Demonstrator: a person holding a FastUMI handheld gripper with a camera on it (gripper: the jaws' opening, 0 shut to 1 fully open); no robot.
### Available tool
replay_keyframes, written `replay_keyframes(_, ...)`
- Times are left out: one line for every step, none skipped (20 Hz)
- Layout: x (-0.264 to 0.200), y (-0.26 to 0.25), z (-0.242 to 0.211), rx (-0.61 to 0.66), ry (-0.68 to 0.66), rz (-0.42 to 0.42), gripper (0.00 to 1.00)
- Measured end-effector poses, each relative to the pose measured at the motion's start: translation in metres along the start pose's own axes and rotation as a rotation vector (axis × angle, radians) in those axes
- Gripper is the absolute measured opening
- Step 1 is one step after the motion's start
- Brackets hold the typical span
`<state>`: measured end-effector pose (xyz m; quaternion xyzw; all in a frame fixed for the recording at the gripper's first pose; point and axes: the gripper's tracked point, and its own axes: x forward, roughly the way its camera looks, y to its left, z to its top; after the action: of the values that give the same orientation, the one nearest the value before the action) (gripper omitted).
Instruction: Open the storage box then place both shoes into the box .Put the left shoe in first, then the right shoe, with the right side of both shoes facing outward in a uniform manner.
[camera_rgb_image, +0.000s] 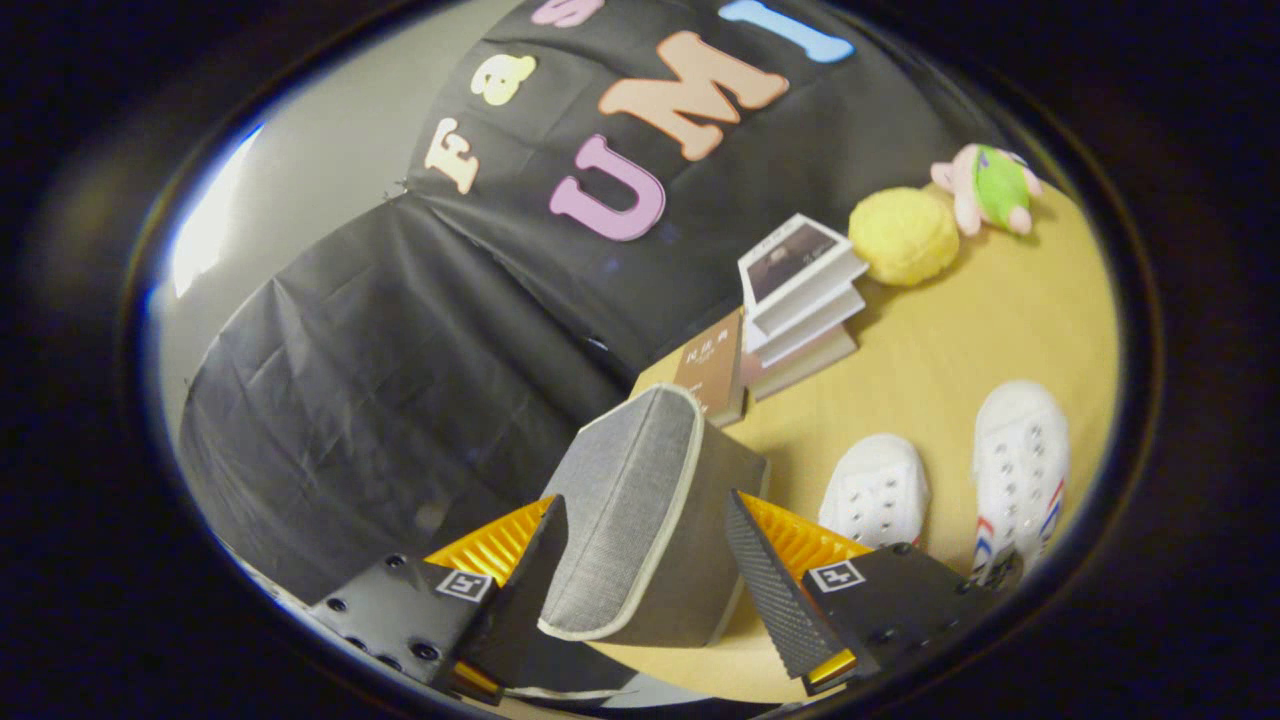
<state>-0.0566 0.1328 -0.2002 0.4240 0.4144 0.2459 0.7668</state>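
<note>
So the whole setup sits on a light wooden table (940, 350). A grey fabric storage box (640, 510) stands on it, closest in, with the gripper (645, 570) fingers spread either side of its lid and a gap showing on the right. Beside the box are two white shoes (875, 490), one with red and blue stripes (1020, 470). Further back there's a stack of books (800, 300), a yellow round plush (903, 236), and a pink and green stuffed toy (985, 187).

Storage box (640, 510): grey woven fabric, pale cream piping. Two shoes (875, 490) (1020, 470): white, the right-hand one with red and blue stripes. Tabletop (950, 340): light wood. Round cushion (903, 236): yellow. Plush toy (985, 187): pink and green.
</note>
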Motion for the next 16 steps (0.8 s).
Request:
replay_keyframes(0.002,-0.001,-0.012,0.046,0.027,0.017,0.98)
replay_keyframes(0.006,0.0,-0.022,0.087,0.059,0.034,0.98)
replay_keyframes(0.007,0.002,-0.031,0.123,0.088,0.05,0.98)
replay_keyframes(0.011,0.003,-0.038,0.156,0.116,0.062,0.98)
replay_keyframes(0.014,0.004,-0.046,0.189,0.141,0.076,0.98)
replay_keyframes(0.017,0.004,-0.053,0.224,0.162,0.09,0.98)
replay_keyframes(0.018,0.005,-0.058,0.258,0.179,0.101,0.95)
replay_keyframes(0.02,0.004,-0.063,0.291,0.19,0.109,0.92)
replay_keyframes(0.023,0.006,-0.067,0.322,0.201,0.123,0.89)
replay_keyframes(0.024,0.009,-0.071,0.348,0.216,0.138,0.86)
replay_keyframes(0.025,0.013,-0.075,0.366,0.233,0.155,0.83)
replay_keyframes(0.024,0.016,-0.077,0.37,0.242,0.162,0.77)
replay_keyframes(0.026,0.02,-0.073,0.395,0.222,0.18,0.7)
replay_keyframes(0.028,0.022,-0.073,0.403,0.223,0.184,0.64)
replay_keyframes(0.026,0.021,-0.074,0.404,0.226,0.188,0.57)
replay_keyframes(0.026,0.021,-0.073,0.403,0.227,0.192,0.51)
